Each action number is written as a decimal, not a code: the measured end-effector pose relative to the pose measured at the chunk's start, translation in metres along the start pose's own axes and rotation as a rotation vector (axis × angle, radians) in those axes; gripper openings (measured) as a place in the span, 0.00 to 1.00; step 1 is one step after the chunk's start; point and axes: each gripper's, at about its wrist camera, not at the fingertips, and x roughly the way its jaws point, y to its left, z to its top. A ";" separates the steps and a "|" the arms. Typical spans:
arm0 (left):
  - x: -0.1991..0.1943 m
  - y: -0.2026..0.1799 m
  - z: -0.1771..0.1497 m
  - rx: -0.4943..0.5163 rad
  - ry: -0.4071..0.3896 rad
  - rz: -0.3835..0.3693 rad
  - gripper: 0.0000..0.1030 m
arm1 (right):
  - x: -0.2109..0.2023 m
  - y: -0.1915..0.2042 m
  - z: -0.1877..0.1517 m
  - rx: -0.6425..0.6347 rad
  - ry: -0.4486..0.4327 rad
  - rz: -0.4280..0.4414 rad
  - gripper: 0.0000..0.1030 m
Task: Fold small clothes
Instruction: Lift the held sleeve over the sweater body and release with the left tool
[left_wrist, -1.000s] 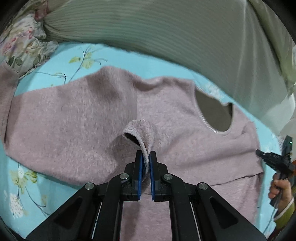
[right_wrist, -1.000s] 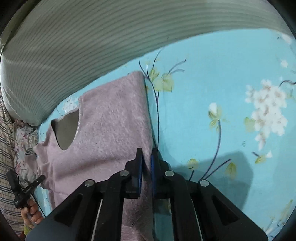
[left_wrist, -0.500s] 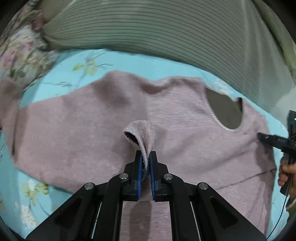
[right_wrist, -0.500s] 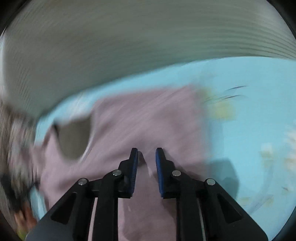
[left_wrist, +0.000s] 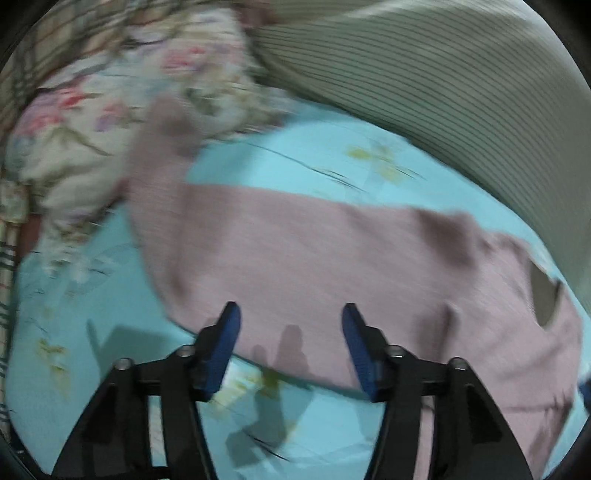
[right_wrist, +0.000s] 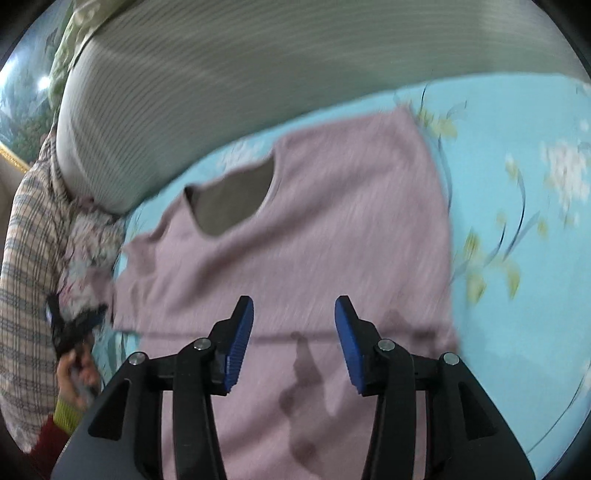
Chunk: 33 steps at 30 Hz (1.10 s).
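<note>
Turquoise floral sheet (right_wrist: 517, 258) under everything, striped grey bolster (right_wrist: 258, 74) at 12. Mauve sweater (right_wrist: 314, 240) lies flat on sheet, neckline (right_wrist: 232, 199) at 10 in rt view. L gripper (left_wrist: 290, 339) & R gripper (right_wrist: 293, 332): both jaws wide apart, holding nothing, above sweater.

Turquoise floral bedsheet (right_wrist: 517, 258), grey striped bolster (right_wrist: 258, 74) along its edge

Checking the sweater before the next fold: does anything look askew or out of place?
Yes. In the left wrist view one sleeve of the pink sweater runs off the blue sheet onto the floral bedding. Both grippers, left and right, are open.
</note>
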 end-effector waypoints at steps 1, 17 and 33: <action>0.004 0.007 0.008 -0.007 -0.006 0.027 0.64 | 0.001 0.003 -0.008 0.000 0.016 0.002 0.46; 0.114 0.120 0.106 -0.183 0.059 0.173 0.12 | -0.006 0.024 -0.036 -0.004 0.072 -0.027 0.46; -0.047 0.006 0.050 -0.009 -0.162 -0.388 0.09 | 0.005 0.047 -0.036 -0.020 0.063 0.061 0.46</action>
